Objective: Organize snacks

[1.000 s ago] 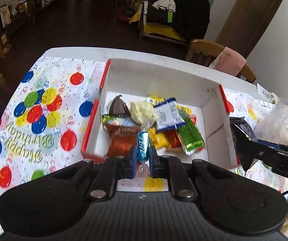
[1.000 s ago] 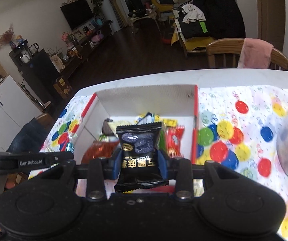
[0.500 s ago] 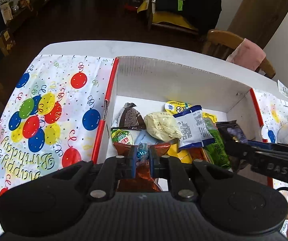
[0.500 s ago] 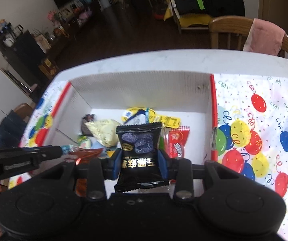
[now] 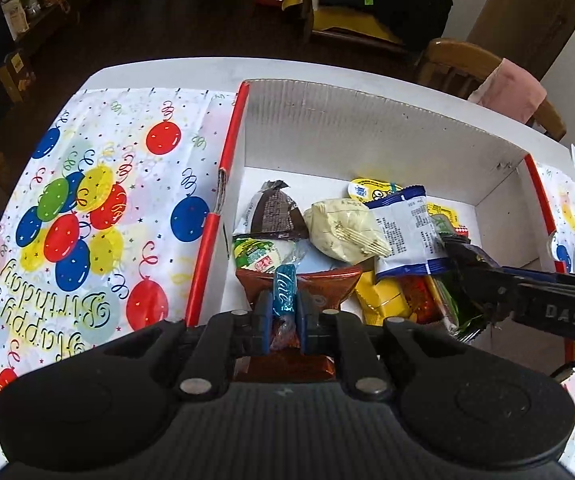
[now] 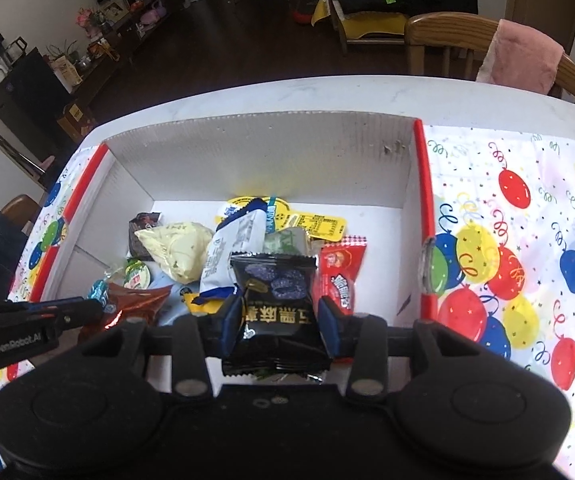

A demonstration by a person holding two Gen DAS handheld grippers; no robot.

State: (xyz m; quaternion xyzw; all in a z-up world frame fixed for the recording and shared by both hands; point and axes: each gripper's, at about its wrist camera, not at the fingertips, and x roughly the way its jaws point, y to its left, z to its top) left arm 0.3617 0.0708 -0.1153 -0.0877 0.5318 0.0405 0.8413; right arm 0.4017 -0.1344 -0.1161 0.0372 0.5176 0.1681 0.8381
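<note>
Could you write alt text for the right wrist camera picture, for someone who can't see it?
The right hand-held gripper, jaws opening, has a black foil snack packet between them over a white cardboard box of mixed wrapped snacks. The box sits on a balloon-print tablecloth.

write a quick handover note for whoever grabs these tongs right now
Left tongs: shut on the small teal twist-wrapped candy, low over the near left part of the white cardboard box with red edges.
Right tongs: jaws opening, black foil snack packet with gold lettering between them, over the box's near right part.
Done: a pile of wrapped snacks lies in the box.
Left: let both fall in, then check the balloon-print tablecloth for more; none shows on the part in view.
</note>
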